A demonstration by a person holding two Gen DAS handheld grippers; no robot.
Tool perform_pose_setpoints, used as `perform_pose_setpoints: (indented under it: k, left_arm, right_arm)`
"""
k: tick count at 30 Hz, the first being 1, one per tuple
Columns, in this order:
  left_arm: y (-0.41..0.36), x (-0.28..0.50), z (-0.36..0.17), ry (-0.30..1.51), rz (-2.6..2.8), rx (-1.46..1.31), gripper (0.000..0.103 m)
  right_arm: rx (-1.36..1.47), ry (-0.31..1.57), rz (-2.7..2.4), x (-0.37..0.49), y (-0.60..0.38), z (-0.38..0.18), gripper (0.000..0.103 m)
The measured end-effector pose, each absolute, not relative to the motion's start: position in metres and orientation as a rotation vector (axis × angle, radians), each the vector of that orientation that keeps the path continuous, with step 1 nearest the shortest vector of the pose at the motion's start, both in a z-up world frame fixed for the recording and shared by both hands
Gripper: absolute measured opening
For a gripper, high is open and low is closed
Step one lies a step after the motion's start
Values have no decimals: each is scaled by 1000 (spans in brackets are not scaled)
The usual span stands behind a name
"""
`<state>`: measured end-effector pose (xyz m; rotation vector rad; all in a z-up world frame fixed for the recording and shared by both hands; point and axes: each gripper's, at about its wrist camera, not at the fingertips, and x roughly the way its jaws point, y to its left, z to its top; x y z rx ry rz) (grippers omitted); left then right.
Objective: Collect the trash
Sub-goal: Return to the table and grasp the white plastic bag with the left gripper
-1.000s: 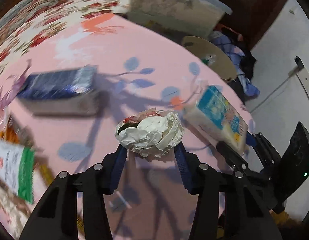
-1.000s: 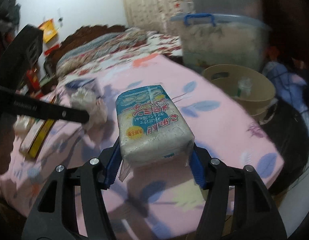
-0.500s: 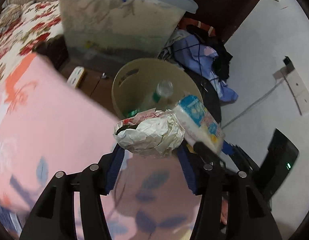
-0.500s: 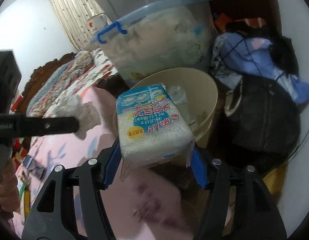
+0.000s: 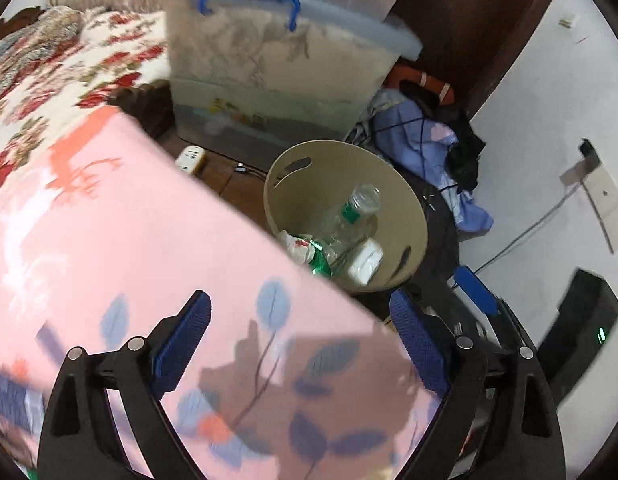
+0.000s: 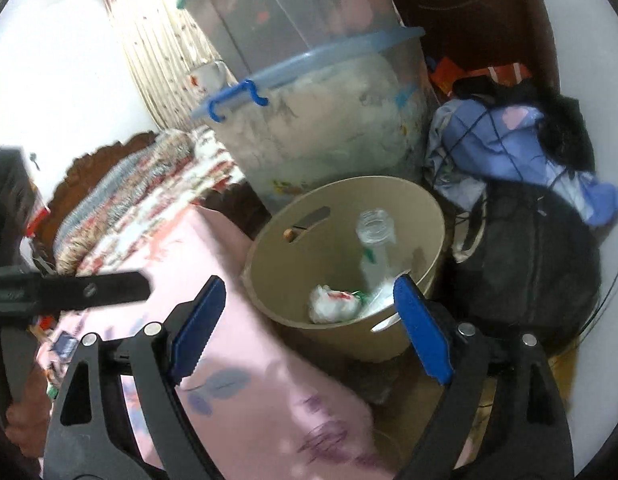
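A beige waste bin (image 5: 405, 216) stands on the floor beside the pink bed; it also shows in the right wrist view (image 6: 389, 344). Inside it lie a crumpled paper wad (image 5: 299, 246), a clear plastic bottle (image 5: 353, 210) and a white tissue pack (image 5: 365, 260). The wad (image 6: 331, 304) and bottle (image 6: 375, 240) also show in the right wrist view. My left gripper (image 5: 299, 334) is open and empty over the bed edge. My right gripper (image 6: 311, 326) is open and empty just above the bin's near rim.
A large clear storage tub (image 5: 277, 68) with blue handles stands behind the bin. A pile of blue and black clothes (image 5: 437, 144) lies to the right. A white power strip (image 5: 191, 158) lies on the floor. The pink leaf-print bedcover (image 5: 129, 248) fills the left.
Both grippers opened over the bin. The paper wad left my left gripper and the tissue pack left my right gripper; both now lie in the bin.
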<state>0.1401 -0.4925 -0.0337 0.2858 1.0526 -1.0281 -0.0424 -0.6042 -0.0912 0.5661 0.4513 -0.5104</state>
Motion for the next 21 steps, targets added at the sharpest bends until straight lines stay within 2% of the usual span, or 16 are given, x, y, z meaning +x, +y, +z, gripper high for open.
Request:
perform_pose_setpoints:
  k: [12,21]
  left_arm:
    - [-308,78,-21,1012,-1034,305,87]
    - [-132,100,-17,999,-772,61,87]
  right_arm:
    - [502,496,-258,-8,-492,-69,78]
    - [400,626,-18,43,-379,-70,76]
